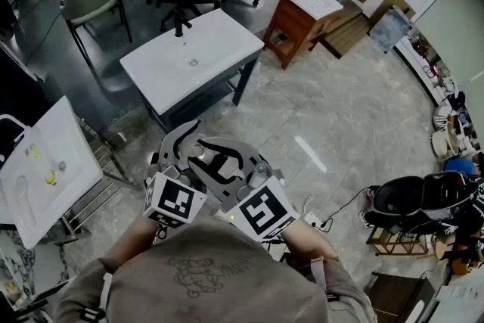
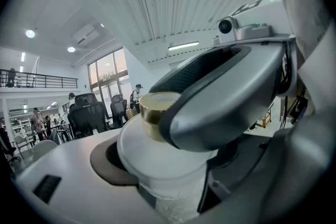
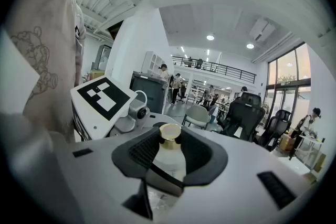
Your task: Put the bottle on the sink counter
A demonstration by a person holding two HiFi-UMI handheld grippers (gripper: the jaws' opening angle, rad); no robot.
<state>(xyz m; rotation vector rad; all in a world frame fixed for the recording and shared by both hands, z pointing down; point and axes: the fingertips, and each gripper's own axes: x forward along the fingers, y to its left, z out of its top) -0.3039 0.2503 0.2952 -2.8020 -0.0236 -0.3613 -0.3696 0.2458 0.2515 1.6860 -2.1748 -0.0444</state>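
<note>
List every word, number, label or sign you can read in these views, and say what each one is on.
No text can be read in any view.
The two marker cubes carry only black-and-white square patterns, no letters.
The shirt has a line drawing, with no words to make out.
The bottle shows a gold cap and no visible label.
Any print in the far background is too small and blurred to read.
</note>
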